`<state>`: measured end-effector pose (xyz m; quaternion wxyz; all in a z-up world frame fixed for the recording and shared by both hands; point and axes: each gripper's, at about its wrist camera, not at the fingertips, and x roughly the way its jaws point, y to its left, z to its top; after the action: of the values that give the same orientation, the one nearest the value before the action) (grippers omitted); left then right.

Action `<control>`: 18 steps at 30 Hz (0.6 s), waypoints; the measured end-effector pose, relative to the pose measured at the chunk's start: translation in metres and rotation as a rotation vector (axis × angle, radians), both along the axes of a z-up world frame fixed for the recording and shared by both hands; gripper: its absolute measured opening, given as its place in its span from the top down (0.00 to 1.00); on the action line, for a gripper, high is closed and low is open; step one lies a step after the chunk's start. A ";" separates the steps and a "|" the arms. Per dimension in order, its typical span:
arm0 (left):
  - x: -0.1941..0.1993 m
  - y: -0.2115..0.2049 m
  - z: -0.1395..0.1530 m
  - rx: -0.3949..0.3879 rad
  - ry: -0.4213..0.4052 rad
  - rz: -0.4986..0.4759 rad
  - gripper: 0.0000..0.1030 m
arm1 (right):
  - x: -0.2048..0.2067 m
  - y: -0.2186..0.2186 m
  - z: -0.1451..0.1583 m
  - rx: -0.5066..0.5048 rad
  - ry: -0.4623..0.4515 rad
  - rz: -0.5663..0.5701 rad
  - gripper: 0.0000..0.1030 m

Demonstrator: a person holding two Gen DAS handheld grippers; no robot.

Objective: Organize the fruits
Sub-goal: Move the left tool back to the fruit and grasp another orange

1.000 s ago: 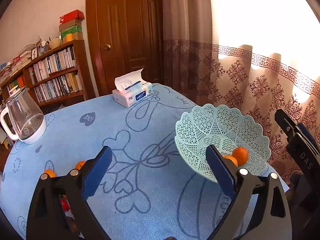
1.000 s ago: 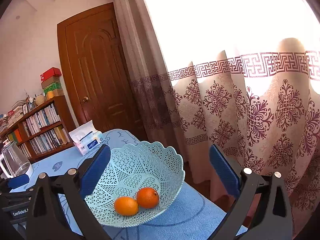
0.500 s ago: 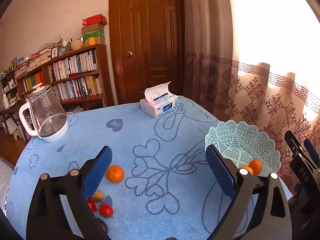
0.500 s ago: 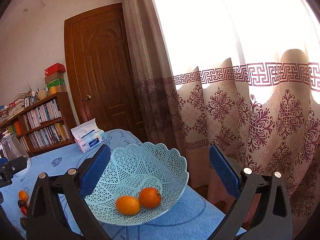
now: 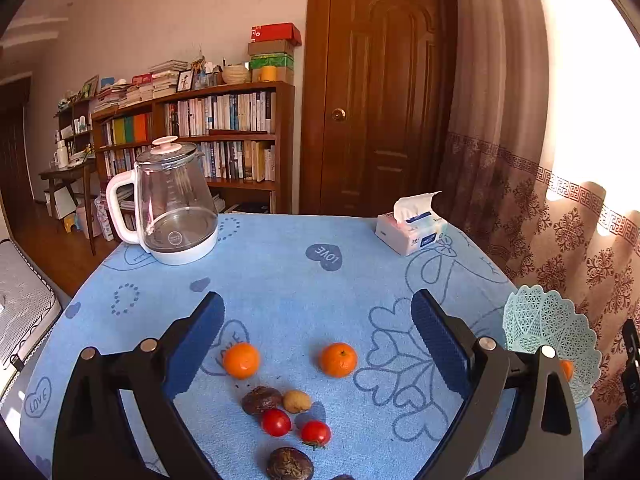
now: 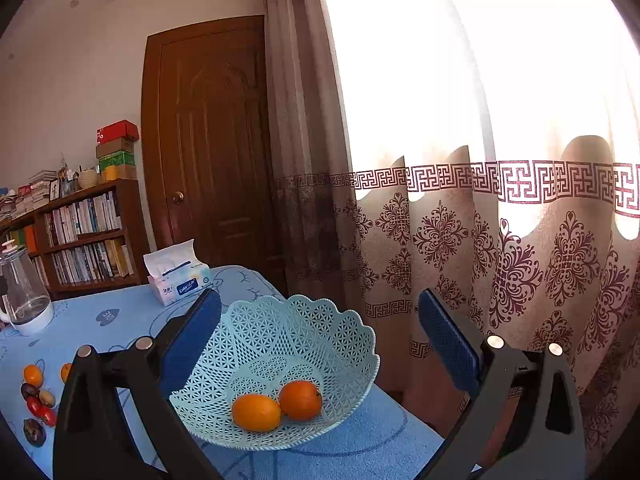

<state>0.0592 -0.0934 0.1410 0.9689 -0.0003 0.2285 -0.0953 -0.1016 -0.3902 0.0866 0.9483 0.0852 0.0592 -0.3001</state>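
Oranges [image 5: 338, 359] roll easily; my left claw [image 5: 316, 344], wide and empty, could bump one off the surface [image 5: 280, 280]. Right claw [image 6: 320, 340] waits wide over the basket [image 6: 352, 332].

Right gripper [image 6: 318, 328] fingers spread wide, empty. Lattice basket [image 6: 340, 332] holds two oranges [image 6: 300, 400], touching. Loose fruit at far-left surface [image 6: 120, 320]; types possibly tomatoes, unclear.

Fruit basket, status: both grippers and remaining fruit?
Left hand-held gripper open, empty. Right hand-held gripper open, empty. Basket holds two oranges. Loose oranges on table, path unobstructed.
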 end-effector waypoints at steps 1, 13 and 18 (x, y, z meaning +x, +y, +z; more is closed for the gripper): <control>0.002 0.008 -0.001 -0.004 0.001 0.019 0.09 | 0.000 0.004 0.000 -0.017 0.002 0.003 0.03; 0.028 0.075 -0.011 -0.046 0.046 0.166 0.09 | 0.014 0.053 0.009 -0.187 0.070 0.125 0.03; 0.043 0.086 -0.024 -0.052 0.093 0.190 0.09 | 0.025 0.074 0.019 -0.085 0.083 0.280 0.03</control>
<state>0.1022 -0.0074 0.1173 0.9616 -0.0516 0.2693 -0.0087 -0.0771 -0.3159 0.1055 0.9803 0.0234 0.0969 -0.1703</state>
